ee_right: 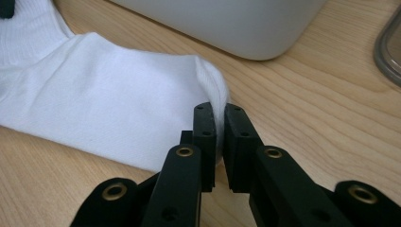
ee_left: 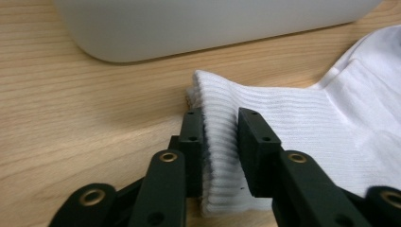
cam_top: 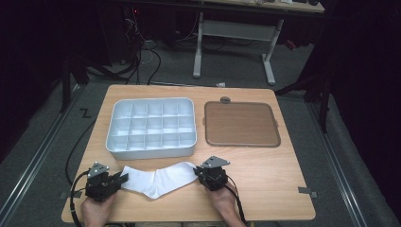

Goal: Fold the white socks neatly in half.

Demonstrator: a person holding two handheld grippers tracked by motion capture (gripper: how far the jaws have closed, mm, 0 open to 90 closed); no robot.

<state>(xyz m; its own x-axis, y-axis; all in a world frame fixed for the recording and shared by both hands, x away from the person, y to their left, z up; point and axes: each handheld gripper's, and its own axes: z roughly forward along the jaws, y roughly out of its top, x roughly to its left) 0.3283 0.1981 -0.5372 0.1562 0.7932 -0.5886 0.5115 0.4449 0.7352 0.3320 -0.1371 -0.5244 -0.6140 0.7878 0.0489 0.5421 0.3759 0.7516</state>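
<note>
Sock in front of the compartment tray

The sock [cam_top: 158, 178] lies on the tabletop [cam_top: 265, 179] just before the compartment tray [cam_top: 151, 127]; the flat lid [cam_top: 241, 124] lies right of that tray.

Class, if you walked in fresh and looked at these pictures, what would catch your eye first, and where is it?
The white sock at the table's near edge, pinched at each end by the left gripper and right gripper. Behind it sit a white compartment tray and, to its right, a brown lid.
</note>
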